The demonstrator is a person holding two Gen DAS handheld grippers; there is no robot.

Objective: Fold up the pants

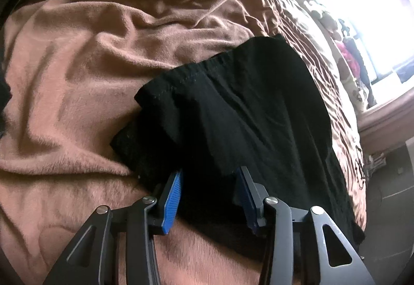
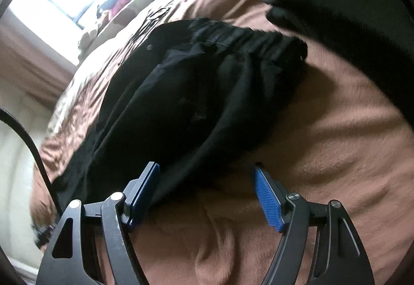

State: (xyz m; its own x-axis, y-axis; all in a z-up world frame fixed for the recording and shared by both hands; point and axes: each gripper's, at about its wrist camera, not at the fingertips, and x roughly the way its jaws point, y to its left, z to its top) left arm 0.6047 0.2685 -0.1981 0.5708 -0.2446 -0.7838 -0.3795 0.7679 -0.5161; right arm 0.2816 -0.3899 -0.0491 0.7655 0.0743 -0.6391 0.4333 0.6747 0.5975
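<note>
Lengthwise, black pants (image 1: pixel 258 109) run away toward window, waistband far (elastic bunched); both jaws parted, gripping nothing.

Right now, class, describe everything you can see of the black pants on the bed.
The pants are black, of a thin woven-looking cloth, with a gathered elastic waistband and a stitched hem. They lie folded over in layers, wrinkled, on the pinkish-brown blanket. The left gripper has its pads on either side of the near edge; whether they press cannot be told. The right gripper hangs open at the near edge.

A home bedroom: blanket-covered bed (image 1: pixel 90 65) beside window (image 1: pixel 375 0).
</note>
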